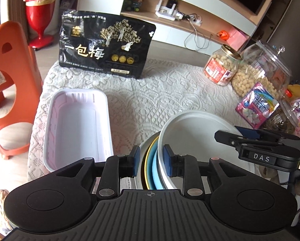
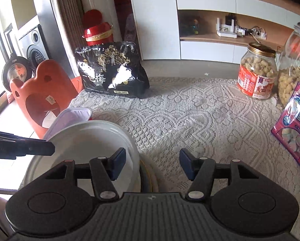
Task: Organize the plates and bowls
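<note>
Left tool pinches nested white, blue, yellow-rimmed bowls.

Black snack bag stands at twelve o'clock on the lace cloth. Orange chair sits off at nine. At two o'clock, a gold-lidded jar beside a big clear jar, pink candy packet leaning against it.

Both wrist views low, forward over lace tablecloth, shared
</note>
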A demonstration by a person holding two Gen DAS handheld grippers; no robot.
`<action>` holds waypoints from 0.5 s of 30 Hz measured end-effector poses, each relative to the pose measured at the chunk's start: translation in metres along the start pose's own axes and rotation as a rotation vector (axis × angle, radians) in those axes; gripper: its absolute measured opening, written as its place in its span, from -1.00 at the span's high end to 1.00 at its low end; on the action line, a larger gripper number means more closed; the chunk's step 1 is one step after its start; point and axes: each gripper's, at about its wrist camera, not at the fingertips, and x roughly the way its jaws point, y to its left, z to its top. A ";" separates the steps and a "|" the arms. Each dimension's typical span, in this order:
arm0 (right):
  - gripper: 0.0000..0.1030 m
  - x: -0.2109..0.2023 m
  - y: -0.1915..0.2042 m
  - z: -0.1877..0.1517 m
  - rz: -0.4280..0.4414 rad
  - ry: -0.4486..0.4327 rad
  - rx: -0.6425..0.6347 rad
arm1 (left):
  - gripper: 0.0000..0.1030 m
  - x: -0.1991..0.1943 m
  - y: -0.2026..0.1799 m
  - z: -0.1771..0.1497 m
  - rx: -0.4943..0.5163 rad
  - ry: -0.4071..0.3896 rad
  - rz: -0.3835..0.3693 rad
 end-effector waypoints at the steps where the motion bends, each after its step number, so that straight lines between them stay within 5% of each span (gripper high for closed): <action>1: -0.10 0.006 0.001 -0.003 0.001 0.018 0.008 | 0.42 0.000 0.000 -0.001 0.007 -0.002 0.008; 5: -0.10 0.018 0.014 -0.021 0.048 0.092 -0.045 | 0.27 0.003 -0.003 -0.007 0.040 -0.001 0.032; 12: -0.32 -0.011 0.018 -0.020 0.049 -0.089 -0.080 | 0.16 0.013 0.008 -0.010 -0.023 0.066 0.031; 15: -0.32 0.001 0.007 -0.017 0.056 -0.018 -0.021 | 0.10 0.019 0.014 -0.012 -0.067 0.097 0.003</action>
